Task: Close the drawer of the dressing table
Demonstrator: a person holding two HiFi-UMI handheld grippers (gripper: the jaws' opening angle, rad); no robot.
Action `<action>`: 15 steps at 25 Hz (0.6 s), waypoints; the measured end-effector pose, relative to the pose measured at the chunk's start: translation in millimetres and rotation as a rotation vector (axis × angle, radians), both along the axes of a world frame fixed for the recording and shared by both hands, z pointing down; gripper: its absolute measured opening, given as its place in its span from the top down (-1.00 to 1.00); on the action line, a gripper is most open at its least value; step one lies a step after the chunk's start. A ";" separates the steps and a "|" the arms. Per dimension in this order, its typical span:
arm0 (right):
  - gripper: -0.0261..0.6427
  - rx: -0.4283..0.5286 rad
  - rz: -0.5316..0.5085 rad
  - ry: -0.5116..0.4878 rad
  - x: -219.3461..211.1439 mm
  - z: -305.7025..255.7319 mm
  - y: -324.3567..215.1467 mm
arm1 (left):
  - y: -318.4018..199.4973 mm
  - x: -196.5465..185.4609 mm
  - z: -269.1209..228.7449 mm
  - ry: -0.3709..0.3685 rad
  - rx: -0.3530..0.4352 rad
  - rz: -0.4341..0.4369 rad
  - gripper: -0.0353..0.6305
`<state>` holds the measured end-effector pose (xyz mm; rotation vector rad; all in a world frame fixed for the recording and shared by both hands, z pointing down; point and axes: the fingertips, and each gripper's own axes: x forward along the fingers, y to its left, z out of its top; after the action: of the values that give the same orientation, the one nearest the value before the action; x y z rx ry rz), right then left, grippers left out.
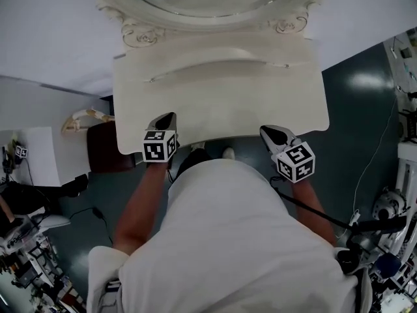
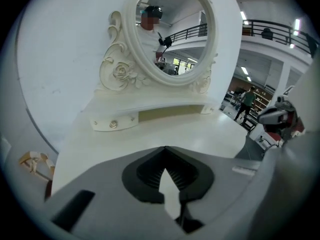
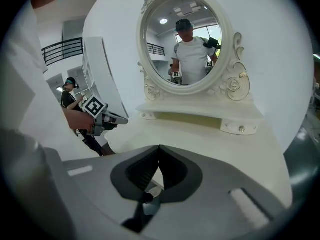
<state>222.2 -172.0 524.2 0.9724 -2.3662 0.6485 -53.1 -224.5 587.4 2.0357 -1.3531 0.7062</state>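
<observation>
left gripper point(image 1: 167, 117), right gripper point(image 1: 265, 132), fingers closed (both empty), knobbed drawer point(image 2: 113, 123) well beyond them

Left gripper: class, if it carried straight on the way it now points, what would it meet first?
Probably the dressing table's white top: the left gripper points down at it, short of the mirror's shelf.

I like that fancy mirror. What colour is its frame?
The frame is cream white; the right gripper view shows it best.
</observation>
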 end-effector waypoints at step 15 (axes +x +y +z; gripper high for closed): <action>0.92 0.021 -0.097 0.004 46.1 7.1 35.0 | 103.7 150.7 -45.3 0.098 -0.001 0.329 0.88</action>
<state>268.4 -137.0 531.3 0.8614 -2.4049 0.5852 97.5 -120.9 542.1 2.2876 -0.9722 0.7341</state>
